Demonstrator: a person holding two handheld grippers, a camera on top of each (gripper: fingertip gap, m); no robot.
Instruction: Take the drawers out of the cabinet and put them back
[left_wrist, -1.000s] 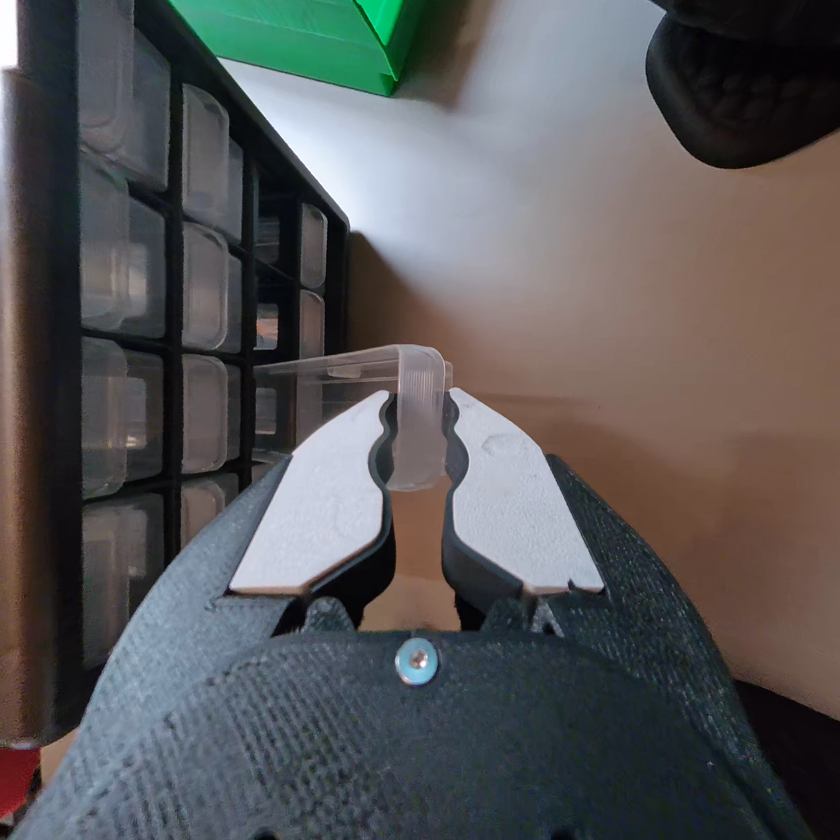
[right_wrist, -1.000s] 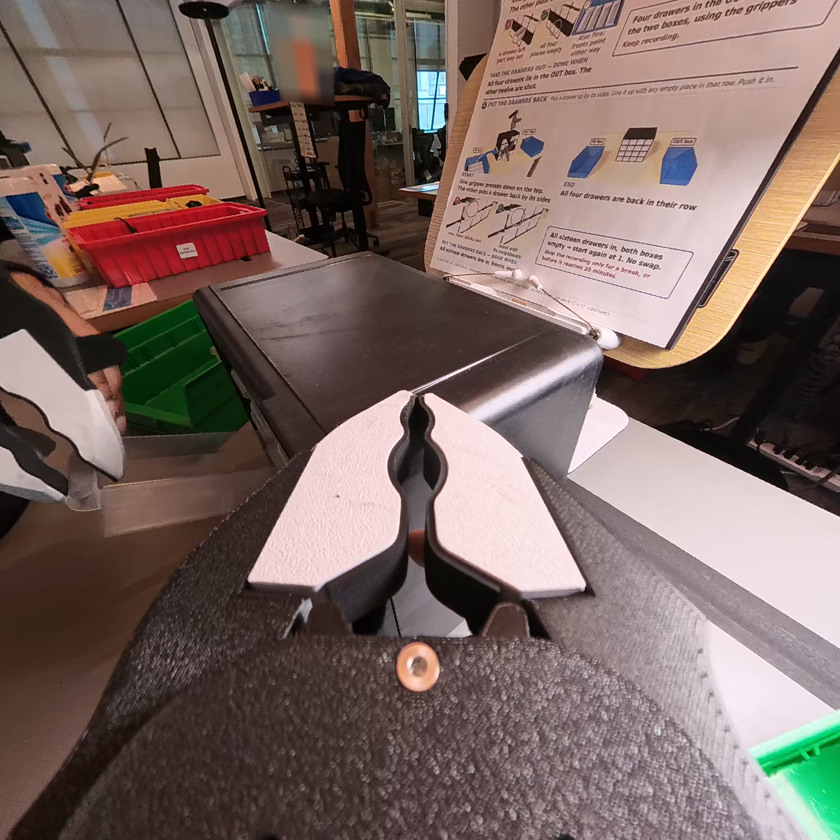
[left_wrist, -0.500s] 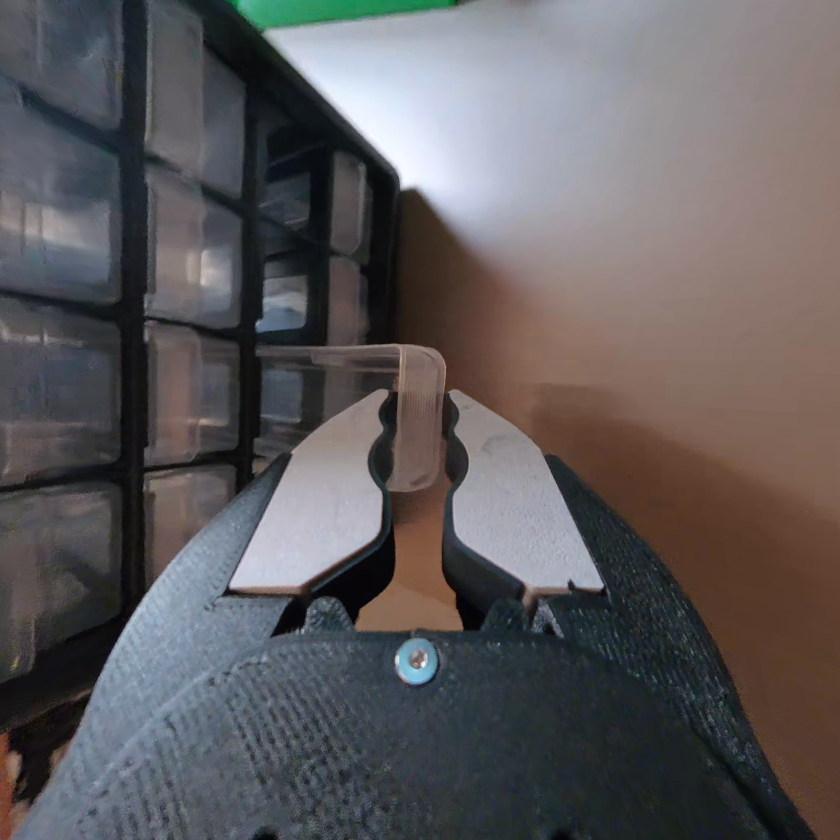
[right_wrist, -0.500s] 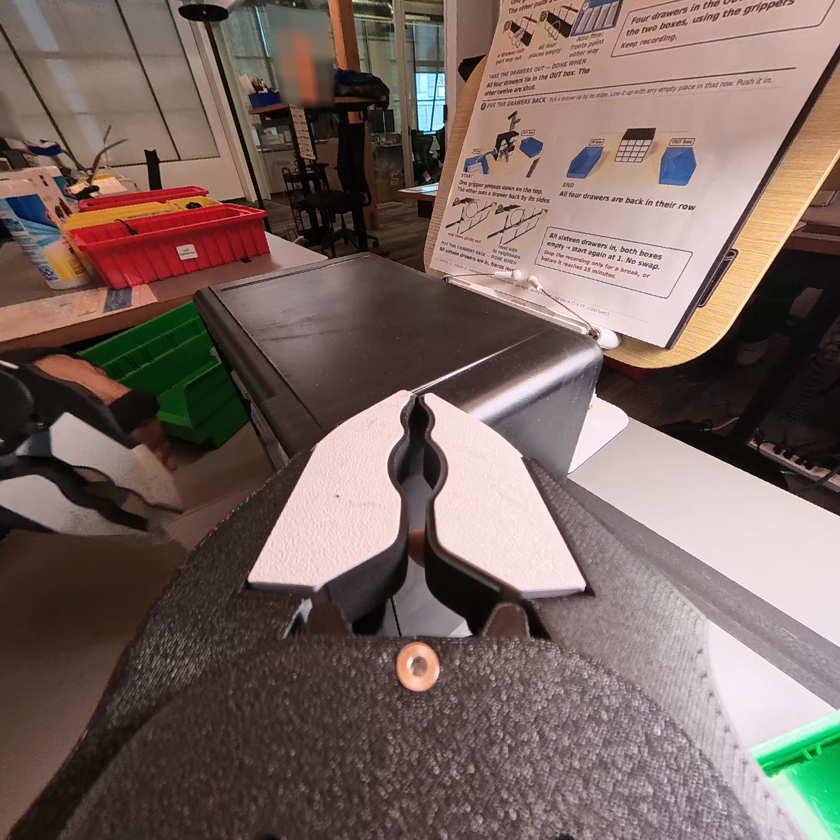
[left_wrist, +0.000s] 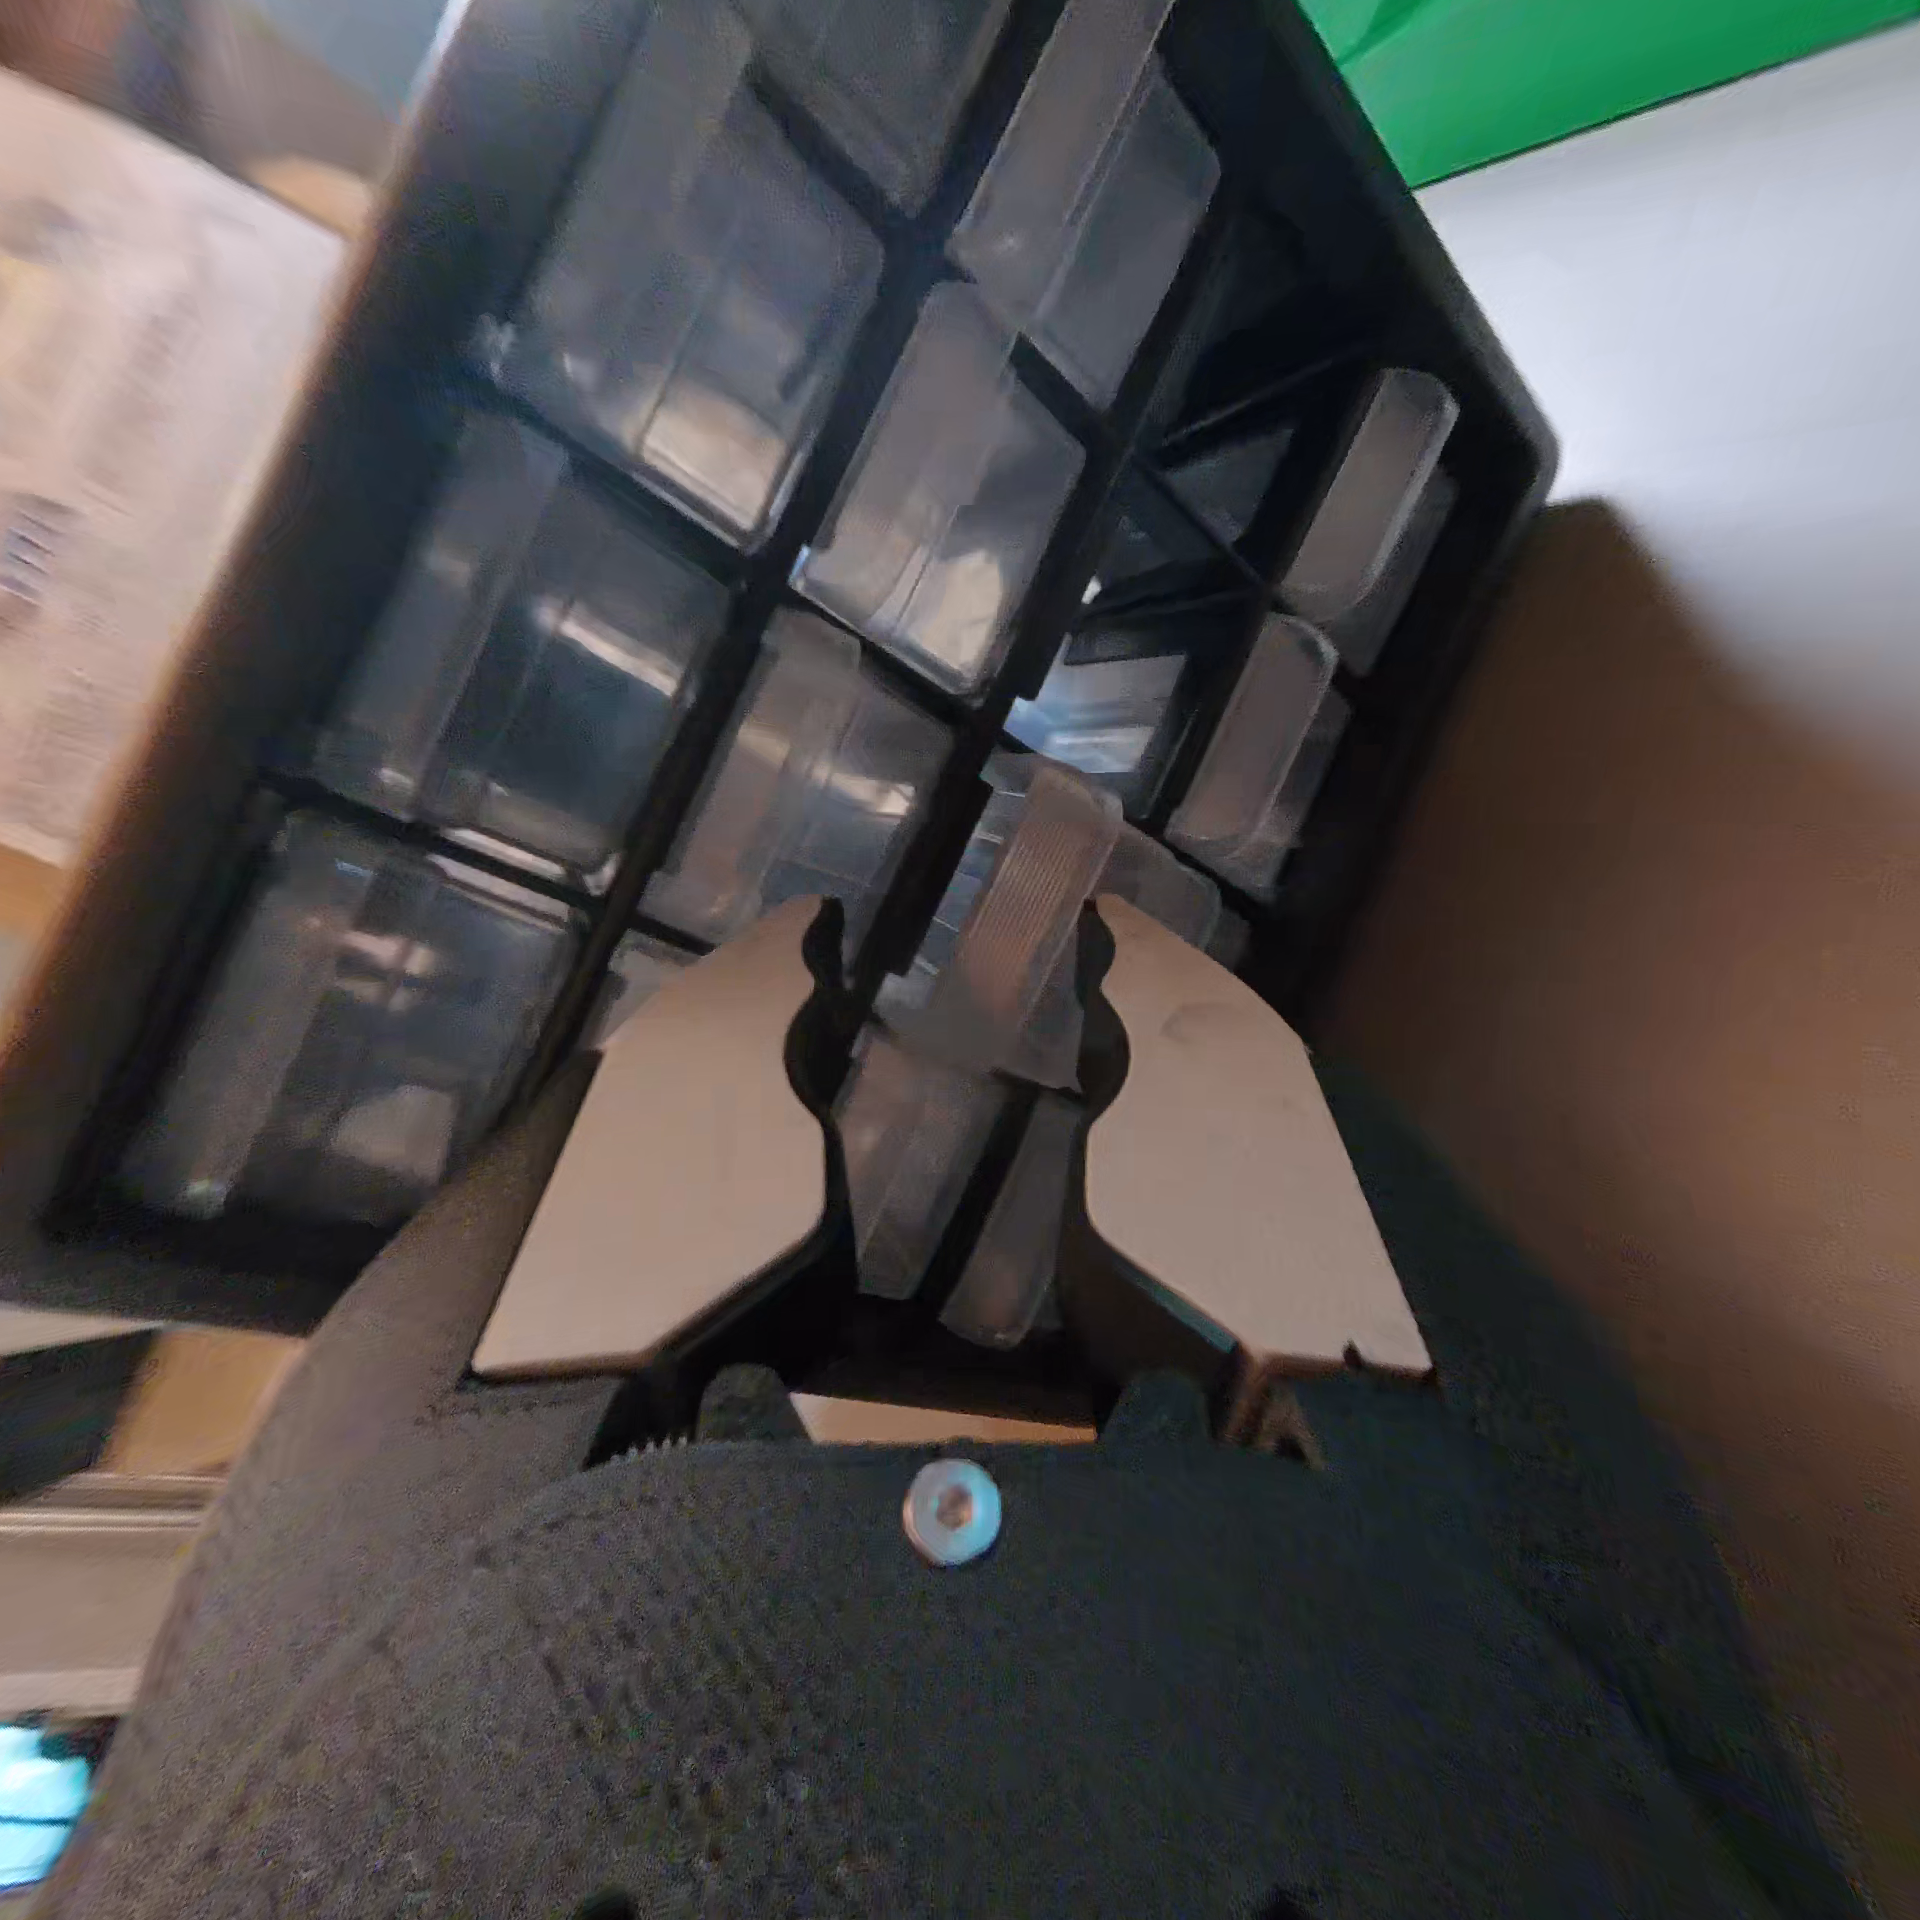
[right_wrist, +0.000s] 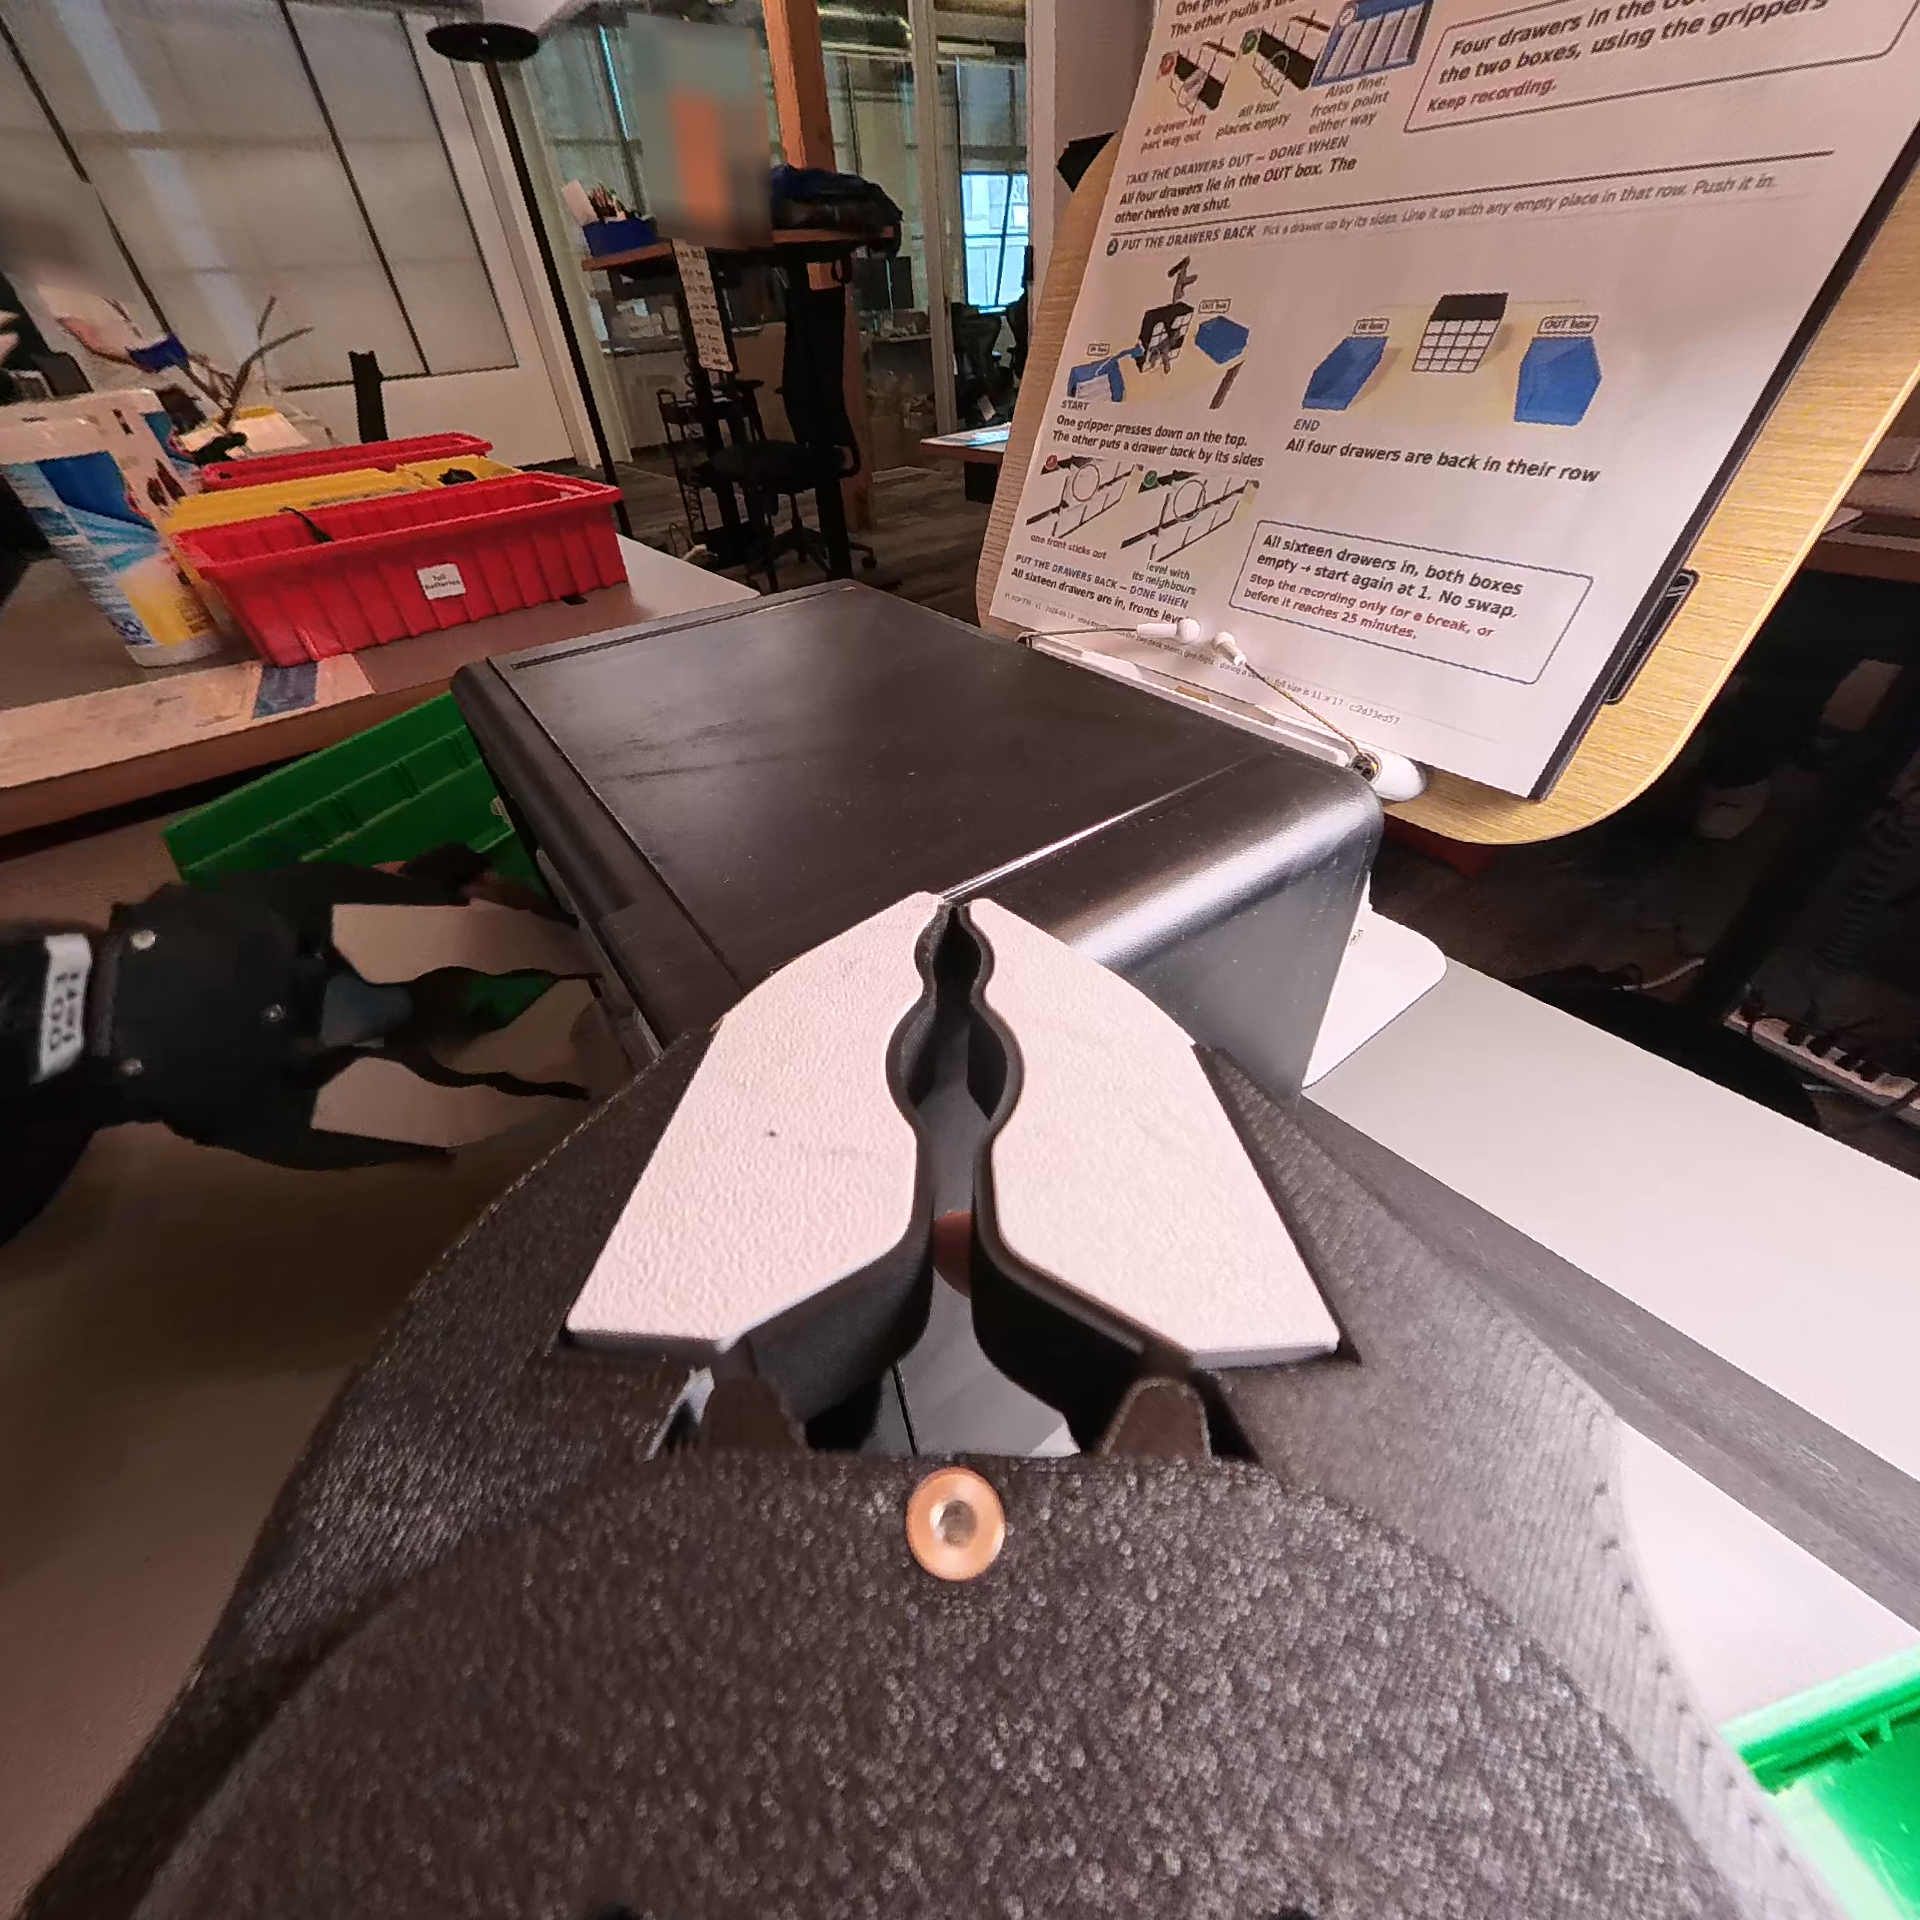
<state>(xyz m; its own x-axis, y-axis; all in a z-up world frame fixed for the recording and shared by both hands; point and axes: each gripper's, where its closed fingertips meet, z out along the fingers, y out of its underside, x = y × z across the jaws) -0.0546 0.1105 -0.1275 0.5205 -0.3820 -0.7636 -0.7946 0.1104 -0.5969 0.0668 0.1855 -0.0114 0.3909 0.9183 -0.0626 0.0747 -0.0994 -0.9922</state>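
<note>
Clear plastic drawer (left_wrist: 1023, 935) sits at the black cabinet's (left_wrist: 665, 665) front between the spread left claw (left_wrist: 956, 935); farther right, the right claw (right_wrist: 951, 914), pressed together, rests on the cabinet top.

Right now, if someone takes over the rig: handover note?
Left claw: open, fingers either side of the clear drawer handle, no grip.
Right claw: shut, empty, tips at the black cabinet top.
Drawer: at the cabinet front, seemingly part way into a slot, front sticking out.
Done: most visible slots hold drawers.
Left: push this one flush; two slots in the same column look empty.
</note>
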